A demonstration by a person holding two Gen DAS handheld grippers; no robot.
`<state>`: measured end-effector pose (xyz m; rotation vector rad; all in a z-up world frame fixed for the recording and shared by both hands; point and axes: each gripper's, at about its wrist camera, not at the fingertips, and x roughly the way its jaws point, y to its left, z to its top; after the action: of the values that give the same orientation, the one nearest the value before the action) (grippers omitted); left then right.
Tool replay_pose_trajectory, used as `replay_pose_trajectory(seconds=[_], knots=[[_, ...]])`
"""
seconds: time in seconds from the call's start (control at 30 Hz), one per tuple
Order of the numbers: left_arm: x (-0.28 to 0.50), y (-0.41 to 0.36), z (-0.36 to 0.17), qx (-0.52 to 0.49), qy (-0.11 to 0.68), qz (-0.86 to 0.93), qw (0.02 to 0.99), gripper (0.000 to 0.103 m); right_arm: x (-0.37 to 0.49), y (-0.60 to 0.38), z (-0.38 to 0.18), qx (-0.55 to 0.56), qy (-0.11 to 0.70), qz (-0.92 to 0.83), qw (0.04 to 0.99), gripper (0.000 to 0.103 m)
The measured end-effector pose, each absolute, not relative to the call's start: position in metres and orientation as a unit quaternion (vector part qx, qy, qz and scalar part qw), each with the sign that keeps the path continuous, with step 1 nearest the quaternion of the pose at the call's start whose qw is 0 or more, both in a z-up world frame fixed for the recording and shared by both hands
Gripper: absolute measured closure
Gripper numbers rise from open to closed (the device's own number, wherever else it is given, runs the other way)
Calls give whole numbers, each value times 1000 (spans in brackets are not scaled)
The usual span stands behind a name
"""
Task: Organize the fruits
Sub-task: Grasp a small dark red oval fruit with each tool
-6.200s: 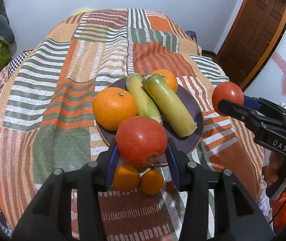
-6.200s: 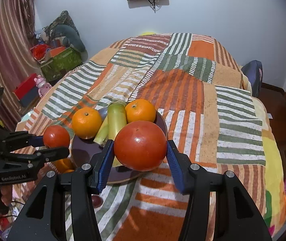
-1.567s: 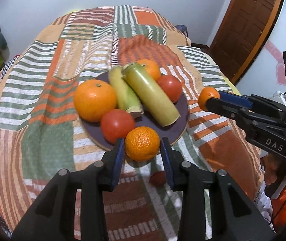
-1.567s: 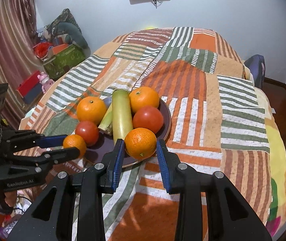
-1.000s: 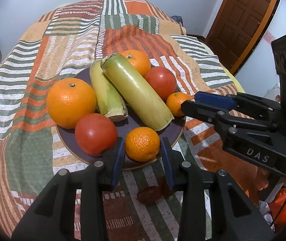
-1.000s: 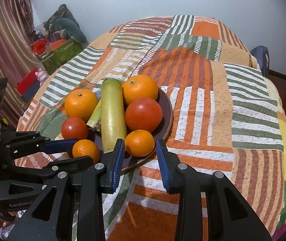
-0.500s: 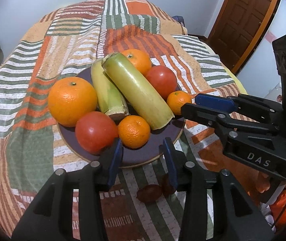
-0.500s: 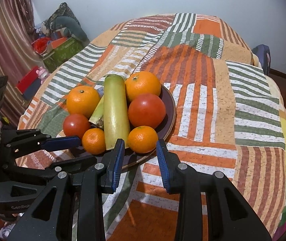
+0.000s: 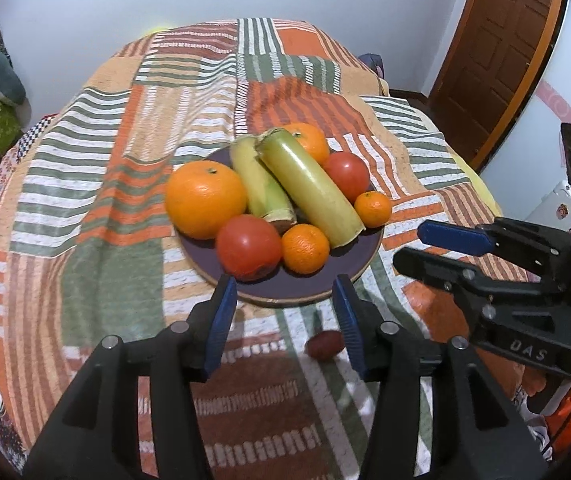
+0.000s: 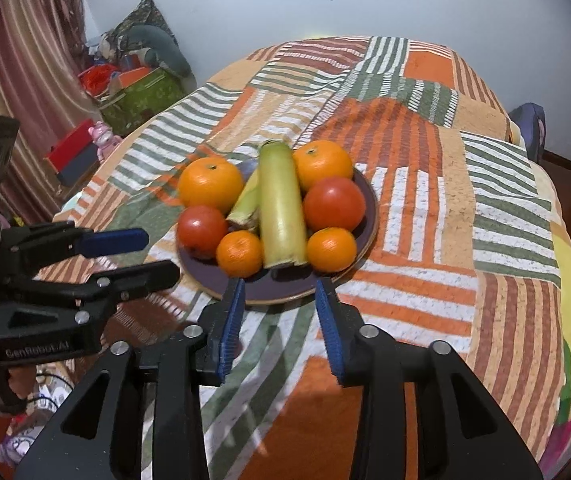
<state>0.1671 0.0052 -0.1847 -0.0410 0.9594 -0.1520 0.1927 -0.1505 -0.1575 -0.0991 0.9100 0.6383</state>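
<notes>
Left gripper [image 9: 283, 312] and right gripper [image 10: 279, 310] both stand wide open, holding nothing. The plate [image 9: 317, 280] of fruit lies just beyond their fingertips, untouched. A small brown fruit [image 9: 324, 345] lies on the bedspread [image 9: 97, 200] beside the left gripper's right finger.

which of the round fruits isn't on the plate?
The small dark red fruit lying on the bedspread, just short of the plate by the left hand-held gripper. The oranges and tomatoes all sit on the plate.

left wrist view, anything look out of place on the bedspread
Yes: one small dark red fruit lies on the bedspread just short of the plate, beside the open left gripper, while every other fruit sits on the plate.
</notes>
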Motion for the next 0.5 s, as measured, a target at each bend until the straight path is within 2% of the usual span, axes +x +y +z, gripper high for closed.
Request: replay_pose_trajectory(seconds=[0.5], knots=[[138,18,-199,-34,482,-72,873,53,175,-119,-193,-69,474,339,810,65]])
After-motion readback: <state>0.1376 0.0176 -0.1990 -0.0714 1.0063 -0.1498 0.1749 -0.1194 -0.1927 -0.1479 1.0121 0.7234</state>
